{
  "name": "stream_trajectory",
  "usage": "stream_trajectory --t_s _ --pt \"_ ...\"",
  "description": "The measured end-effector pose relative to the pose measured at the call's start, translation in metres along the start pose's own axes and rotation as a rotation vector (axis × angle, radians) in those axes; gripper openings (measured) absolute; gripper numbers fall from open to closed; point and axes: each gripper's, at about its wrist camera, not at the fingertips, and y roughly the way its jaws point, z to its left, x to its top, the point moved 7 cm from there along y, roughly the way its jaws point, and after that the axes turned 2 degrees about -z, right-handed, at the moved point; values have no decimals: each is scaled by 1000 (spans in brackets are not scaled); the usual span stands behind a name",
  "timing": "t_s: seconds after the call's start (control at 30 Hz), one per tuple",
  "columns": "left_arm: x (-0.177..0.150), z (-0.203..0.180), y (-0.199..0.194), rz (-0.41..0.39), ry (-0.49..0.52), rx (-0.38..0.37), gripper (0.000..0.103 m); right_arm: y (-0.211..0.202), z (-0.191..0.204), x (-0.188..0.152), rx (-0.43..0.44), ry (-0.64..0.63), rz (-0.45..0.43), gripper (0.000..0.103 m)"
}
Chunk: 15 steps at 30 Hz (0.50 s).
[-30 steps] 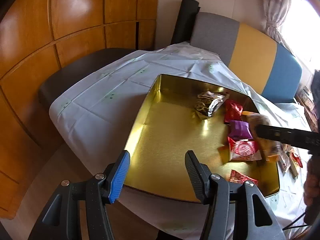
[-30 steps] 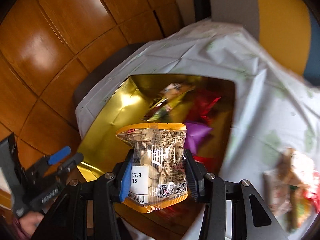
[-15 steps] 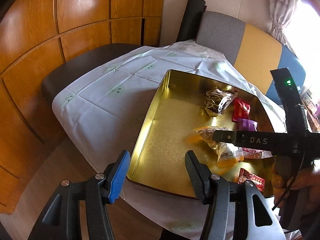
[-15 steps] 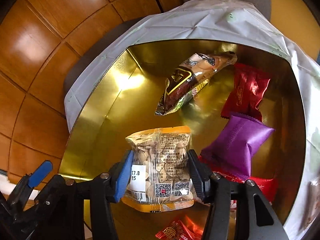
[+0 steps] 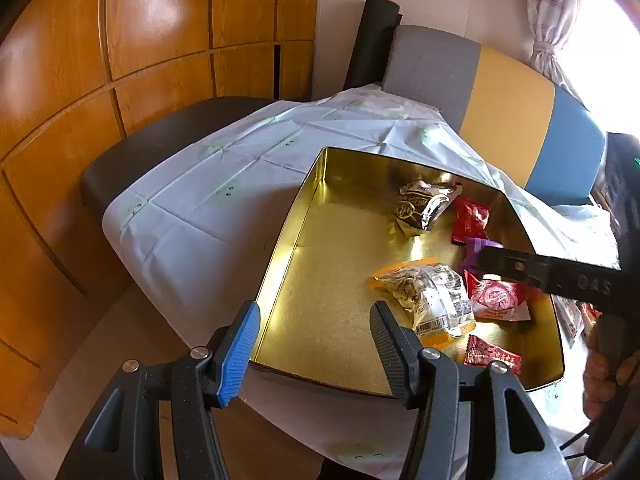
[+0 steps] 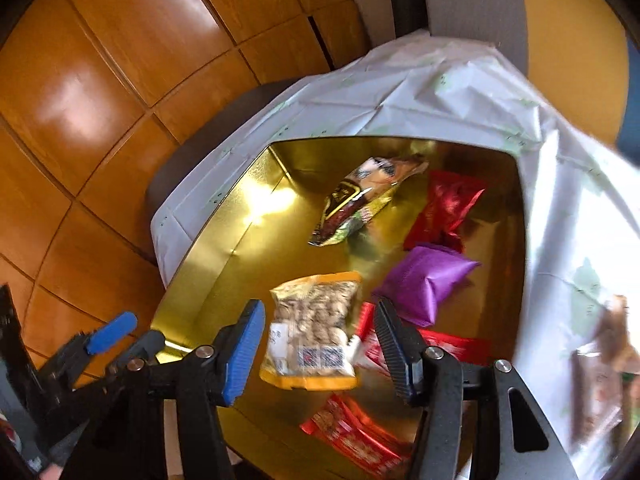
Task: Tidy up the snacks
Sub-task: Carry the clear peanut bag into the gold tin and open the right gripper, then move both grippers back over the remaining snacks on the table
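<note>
Bright window [image 5: 600,52] glare, fisheye-bent edges, motion blur in right view.

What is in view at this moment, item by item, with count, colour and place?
tin: one, gold, on the tablecloth
nut packet: one, clear with orange edges, tin floor
brown-gold packet: one, far end of tin
purple packet: one, right side of tin
red packets: at least four, right side and near end of tin
tablecloth: one, white
bench cushion: grey, yellow, blue, behind
left gripper: open, empty
right gripper: jaws just opened, packet released
</note>
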Motion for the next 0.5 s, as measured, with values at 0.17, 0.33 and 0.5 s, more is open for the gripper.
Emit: stream_trajectory --t_s 0.17,0.33,0.5 --pt "1 -4 -4 -8 15 0 58 -29 -17 -7 -55 -49 -40 60" --pt "0 -10 -5 -7 30 -5 58 -52 -47 -14 -105 -30 -62 62" --pt "0 -17 -7 -10 51 -11 58 -71 -80 -24 -162 -3 -68 62"
